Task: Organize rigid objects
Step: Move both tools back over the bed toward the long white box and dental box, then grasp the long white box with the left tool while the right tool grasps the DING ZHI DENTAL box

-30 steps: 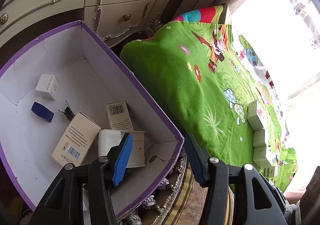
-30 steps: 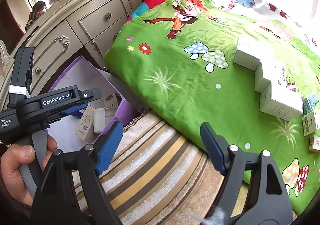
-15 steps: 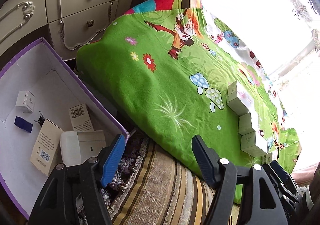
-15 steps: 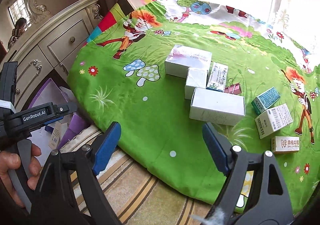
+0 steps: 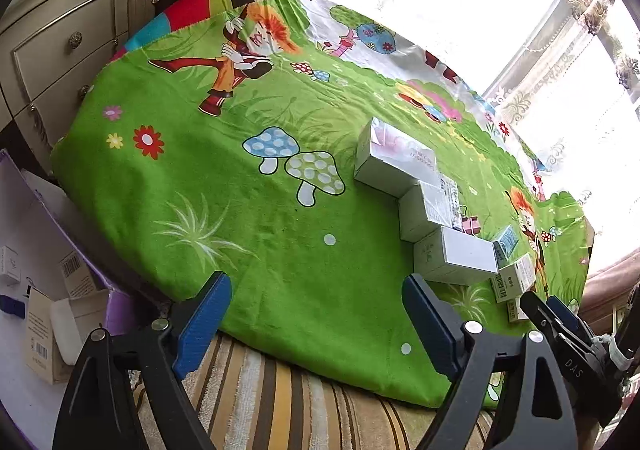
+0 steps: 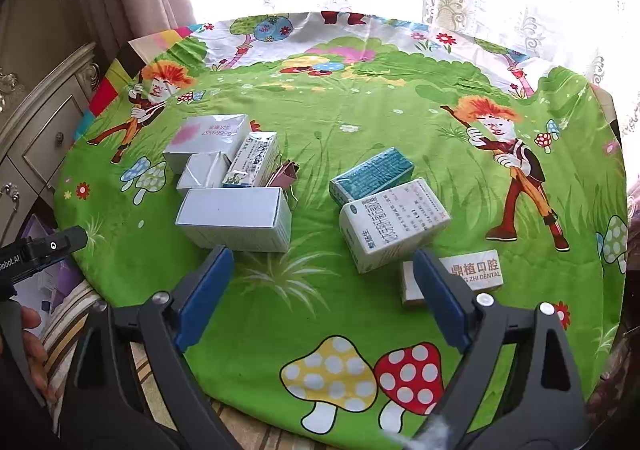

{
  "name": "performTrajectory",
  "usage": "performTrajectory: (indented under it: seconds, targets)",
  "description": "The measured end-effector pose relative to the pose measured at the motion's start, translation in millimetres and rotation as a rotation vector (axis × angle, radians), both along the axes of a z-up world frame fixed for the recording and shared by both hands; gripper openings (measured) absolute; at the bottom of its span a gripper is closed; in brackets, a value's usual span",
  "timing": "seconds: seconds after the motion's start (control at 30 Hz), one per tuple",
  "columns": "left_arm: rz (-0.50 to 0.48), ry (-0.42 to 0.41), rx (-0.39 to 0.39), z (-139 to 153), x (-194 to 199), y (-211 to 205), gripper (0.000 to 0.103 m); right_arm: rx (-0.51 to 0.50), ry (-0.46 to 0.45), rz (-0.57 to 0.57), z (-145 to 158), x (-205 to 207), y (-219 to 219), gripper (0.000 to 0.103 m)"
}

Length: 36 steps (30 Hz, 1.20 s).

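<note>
Your right gripper [image 6: 320, 298] is empty and its jaws are opening above the green cloth [image 6: 360, 98]. Just ahead on its left lies a long white box [image 6: 236, 222]; ahead on its right a printed carton [image 6: 394, 224] blocks the teal box [image 6: 372, 175]. Your left gripper [image 5: 316, 320] is also opening, holding nothing; the purple bin [image 5: 116, 310] lies at its left.

On the green cloth [image 6: 320, 290] I count seven boxes [image 6: 236, 222] and one pink binder clip [image 6: 285, 173]. In the purple bin [image 5: 120, 310] I see roughly five more boxes [image 5: 40, 342].
</note>
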<state>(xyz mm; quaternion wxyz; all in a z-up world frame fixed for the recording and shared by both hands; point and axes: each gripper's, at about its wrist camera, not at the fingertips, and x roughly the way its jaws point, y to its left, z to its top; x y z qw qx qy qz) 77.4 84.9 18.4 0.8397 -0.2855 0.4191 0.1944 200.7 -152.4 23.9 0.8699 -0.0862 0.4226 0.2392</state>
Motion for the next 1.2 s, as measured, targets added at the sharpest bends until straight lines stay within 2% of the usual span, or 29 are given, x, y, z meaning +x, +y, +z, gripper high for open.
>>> performTrajectory:
  seconds: [0.1,0.13,0.23,0.33,0.5,0.83,1.07,1.2]
  targets:
    - [-0.068,-0.018,0.008,1.9,17.4,-18.9,0.095,-0.016,-0.003,-0.024,-6.5,8.5,-13.6,0.095]
    - [-0.087,-0.017,0.007,1.9,23.8,-24.8,0.103,-0.011,0.001,-0.030,-8.4,11.2,-17.5,0.095]
    - [-0.128,-0.012,0.015,3.5,42.1,-39.3,0.103,0.002,0.017,-0.057,-14.8,19.7,-27.4,0.095]
    - [-0.171,-0.002,0.055,6.5,60.9,-55.4,0.103,0.015,0.031,-0.077,-18.8,25.5,-35.5,0.095]
    - [-0.210,-0.002,0.096,8.0,87.0,-78.4,0.103,-0.016,0.020,-0.109,-23.4,31.7,-43.4,0.096]
    - [-0.206,0.064,0.129,-8.1,123.6,-98.9,0.103,0.000,0.082,-0.139,-40.3,47.5,-60.1,0.096]
    - [-0.210,0.124,0.124,-29.7,133.8,-101.5,0.103,-0.006,0.131,-0.133,-52.4,53.1,-59.0,0.096]
    - [-0.201,0.149,0.124,-39.4,136.5,-99.2,0.103,-0.019,0.124,-0.129,-53.1,53.5,-57.3,0.097]
